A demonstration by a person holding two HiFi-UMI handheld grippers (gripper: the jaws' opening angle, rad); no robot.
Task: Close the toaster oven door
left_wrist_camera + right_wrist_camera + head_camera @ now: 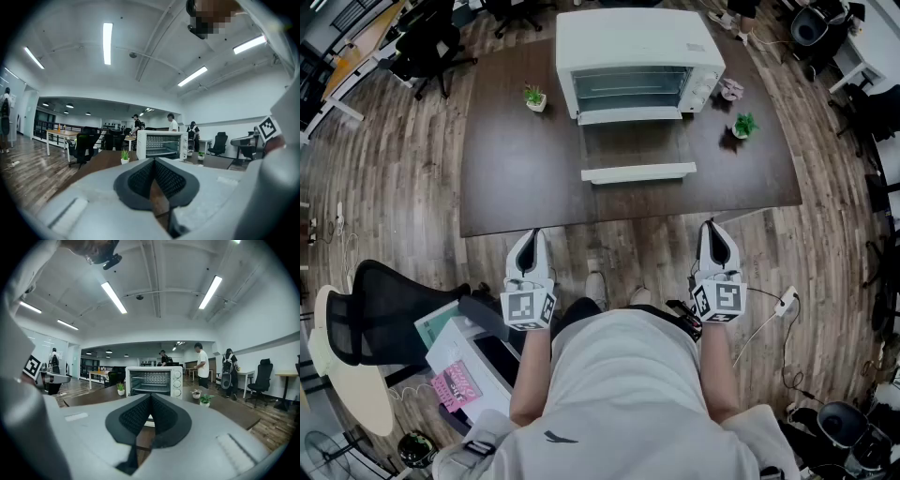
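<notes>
Behind the touching jaws of left gripper (153,164) and right gripper (150,399), toaster oven door (149,422) is half hidden.

In the right gripper view, the right gripper (150,397) blocks nearly all of the toaster oven's (153,380) lowered door (149,423), leaving only a white sliver. In the left gripper view, the left gripper (154,160) hides that door entirely. From the head view, a pinkish object (732,89) near the table's (516,178) far right edge is too small to identify.
</notes>
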